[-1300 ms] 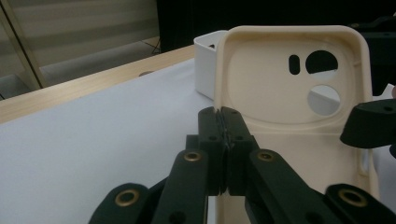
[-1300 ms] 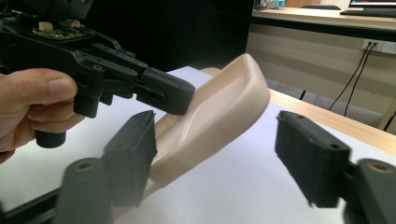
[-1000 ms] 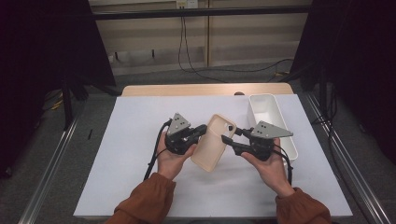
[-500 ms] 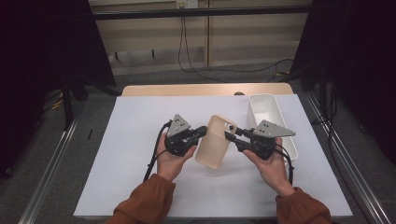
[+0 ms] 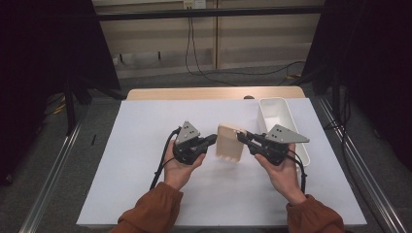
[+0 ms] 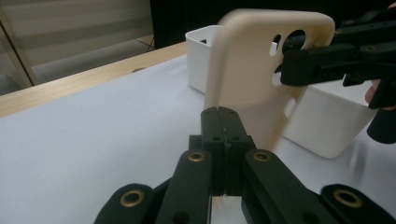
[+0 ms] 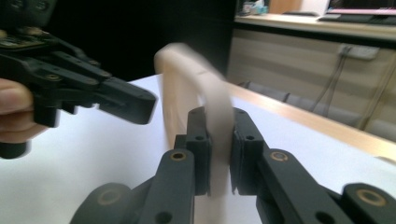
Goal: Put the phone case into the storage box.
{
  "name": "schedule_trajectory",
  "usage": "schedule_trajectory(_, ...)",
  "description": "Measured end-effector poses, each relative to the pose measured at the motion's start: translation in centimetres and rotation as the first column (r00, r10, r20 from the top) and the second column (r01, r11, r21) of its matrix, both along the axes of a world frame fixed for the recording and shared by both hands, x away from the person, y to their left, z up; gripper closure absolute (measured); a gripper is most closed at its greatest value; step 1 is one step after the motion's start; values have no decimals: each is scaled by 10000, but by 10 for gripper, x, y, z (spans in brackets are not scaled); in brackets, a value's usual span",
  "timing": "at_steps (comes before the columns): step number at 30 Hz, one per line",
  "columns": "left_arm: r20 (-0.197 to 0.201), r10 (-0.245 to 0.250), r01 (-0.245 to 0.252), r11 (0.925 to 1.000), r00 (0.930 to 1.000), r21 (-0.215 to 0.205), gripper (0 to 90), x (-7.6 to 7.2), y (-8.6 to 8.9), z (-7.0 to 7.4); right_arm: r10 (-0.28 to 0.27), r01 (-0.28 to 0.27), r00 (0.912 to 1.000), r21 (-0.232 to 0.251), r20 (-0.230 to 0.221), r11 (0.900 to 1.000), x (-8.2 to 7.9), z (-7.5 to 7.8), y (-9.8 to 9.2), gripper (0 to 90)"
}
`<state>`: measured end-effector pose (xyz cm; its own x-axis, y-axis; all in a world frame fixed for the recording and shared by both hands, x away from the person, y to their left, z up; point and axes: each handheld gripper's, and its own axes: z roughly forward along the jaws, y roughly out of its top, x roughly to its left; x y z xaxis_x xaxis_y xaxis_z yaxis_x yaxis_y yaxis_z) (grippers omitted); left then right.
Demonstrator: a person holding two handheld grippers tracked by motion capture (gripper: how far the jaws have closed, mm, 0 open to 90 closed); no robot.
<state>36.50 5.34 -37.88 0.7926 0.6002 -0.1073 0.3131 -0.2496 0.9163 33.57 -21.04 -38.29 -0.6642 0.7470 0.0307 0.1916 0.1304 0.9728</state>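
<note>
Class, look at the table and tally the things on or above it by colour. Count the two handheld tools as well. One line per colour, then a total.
Beige: 1, the beige plastic phone case
White: 1, the white rectangular plastic bin
Black: 2, the left tool and the right tool
Total: 4

Two grippers are showing, the left gripper [image 5: 212, 141] and the right gripper [image 5: 241, 137], with two hands wrapping them. One beige phone case [image 5: 230, 142] is sitting between their jaws. One white bin [image 5: 272, 108] is lying just beyond the right jaws, seemingly holding nothing. One white mat [image 5: 121, 160] is lying underneath.
</note>
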Motion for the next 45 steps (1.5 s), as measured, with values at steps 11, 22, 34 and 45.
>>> schedule_trajectory(11,-226,2,-4,10000,9997,-80,900,5,2,-3,57,-61,9991,82,430,9999,-3,4,1,811)
schedule_trajectory(22,-372,-168,157,9995,9992,-279,783,8,2,-6,78,-91,9991,311,406,9995,0,2,-5,811)
schedule_trajectory(34,-118,246,-249,9994,9996,-260,378,8,3,-6,228,-239,9990,278,387,9993,1,3,-6,810)
schedule_trajectory(45,-169,456,-459,9988,9988,-183,83,10,15,-3,221,-234,9991,333,372,9992,2,4,-9,810)
